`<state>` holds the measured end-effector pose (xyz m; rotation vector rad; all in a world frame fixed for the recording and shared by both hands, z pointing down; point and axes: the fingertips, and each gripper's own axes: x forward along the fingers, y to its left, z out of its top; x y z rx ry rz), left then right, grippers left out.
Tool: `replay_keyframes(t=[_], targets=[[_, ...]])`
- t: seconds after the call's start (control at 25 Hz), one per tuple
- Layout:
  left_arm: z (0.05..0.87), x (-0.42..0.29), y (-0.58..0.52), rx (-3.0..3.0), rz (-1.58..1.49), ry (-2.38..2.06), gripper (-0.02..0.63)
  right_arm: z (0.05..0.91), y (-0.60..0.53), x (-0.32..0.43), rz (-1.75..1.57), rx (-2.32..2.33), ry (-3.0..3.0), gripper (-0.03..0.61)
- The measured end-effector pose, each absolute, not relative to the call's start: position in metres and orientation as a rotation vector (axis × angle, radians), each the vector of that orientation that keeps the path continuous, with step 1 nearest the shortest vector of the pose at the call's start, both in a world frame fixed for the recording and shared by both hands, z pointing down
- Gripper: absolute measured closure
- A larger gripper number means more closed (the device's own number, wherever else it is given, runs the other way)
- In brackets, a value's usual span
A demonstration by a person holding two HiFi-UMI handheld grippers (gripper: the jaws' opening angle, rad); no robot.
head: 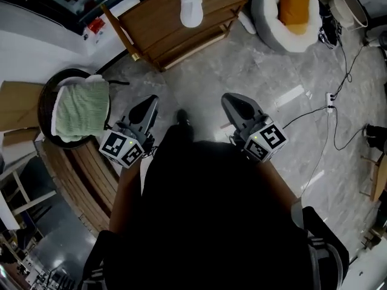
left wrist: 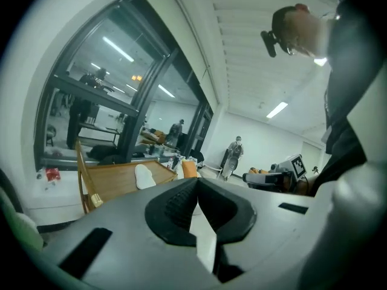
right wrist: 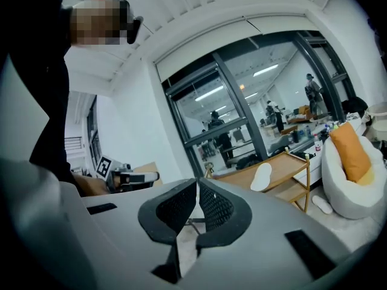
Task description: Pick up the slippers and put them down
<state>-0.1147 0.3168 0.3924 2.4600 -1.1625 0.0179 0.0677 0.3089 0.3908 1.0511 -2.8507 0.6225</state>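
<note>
Dark top of the person [head: 211, 222]: closest to the head camera, it fills the low part of that view.
Left gripper [head: 147, 109]: grey, its two jaws are pressed together with nothing in them. It is held out in front, well short of the rack.
White soft slipper [head: 191, 5]: lies flat on top of the brown wooden rack [head: 151, 26], far ahead and about midway between the two grippers.
Slipper's long side: runs straight away from the person, so one short end faces the fingers.
Right gripper [head: 234, 104]: grey, its jaws are clenched tight too and hold nothing.
Second white slipper [head: 245, 22]: looks like one on the grey floor [head: 272, 101], just right of the rack and beside the white fluffy seat [head: 261, 5]. It is small, so I am not sure.
Who is nearer: neither hand wins for the slipper on the rack. The right one is nearer the floor slipper.
Next move, my guess: reach forward, and spread the jaws before closing across the slipper's narrow width.
</note>
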Motion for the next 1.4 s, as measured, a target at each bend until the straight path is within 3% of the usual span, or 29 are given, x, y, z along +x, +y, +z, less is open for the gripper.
replay_keyframes(t=[0.52, 0.92, 1.4], targets=[[0.394, -0.162, 0.204, 2.538, -0.021, -0.952, 0.601, 0.395, 0.220, 0.001, 0.650, 1.158, -2.762, 0.552], [0.406, -0.130, 0.152, 2.511, 0.032, -0.930, 0.601, 0.398, 0.144, 0.021, 0.719, 1.086, -2.842, 0.552], [0.430, -0.086, 0.051, 2.352, 0.180, -1.082, 0.601, 0.448, 0.023, 0.049, 1.163, 0.798, -2.847, 0.551]])
